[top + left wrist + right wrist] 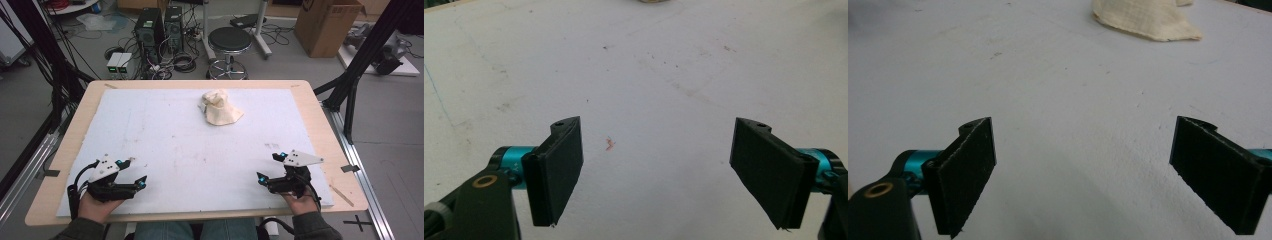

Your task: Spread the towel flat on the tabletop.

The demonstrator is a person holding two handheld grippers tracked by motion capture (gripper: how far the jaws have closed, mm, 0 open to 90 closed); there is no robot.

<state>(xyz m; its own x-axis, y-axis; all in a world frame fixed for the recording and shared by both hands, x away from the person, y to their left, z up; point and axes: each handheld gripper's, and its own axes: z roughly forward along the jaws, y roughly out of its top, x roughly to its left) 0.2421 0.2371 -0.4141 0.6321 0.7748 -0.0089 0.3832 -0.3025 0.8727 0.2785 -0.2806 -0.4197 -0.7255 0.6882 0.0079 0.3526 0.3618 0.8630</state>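
The cloth (220,107) lay bunched up at the far middle of the white mat (165,145), well away from both grippers, and it looked a bit nearer the right gripper (272,167) than the left gripper (136,172). Both had their jaws wide apart and held nothing. The mat between them and the cloth was bare, so there was lots of room to reach forward.

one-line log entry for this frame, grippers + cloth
left gripper: open, empty, near table edge | right gripper: open, empty, near table edge | cloth: crumpled, far centre of white mat, untouched
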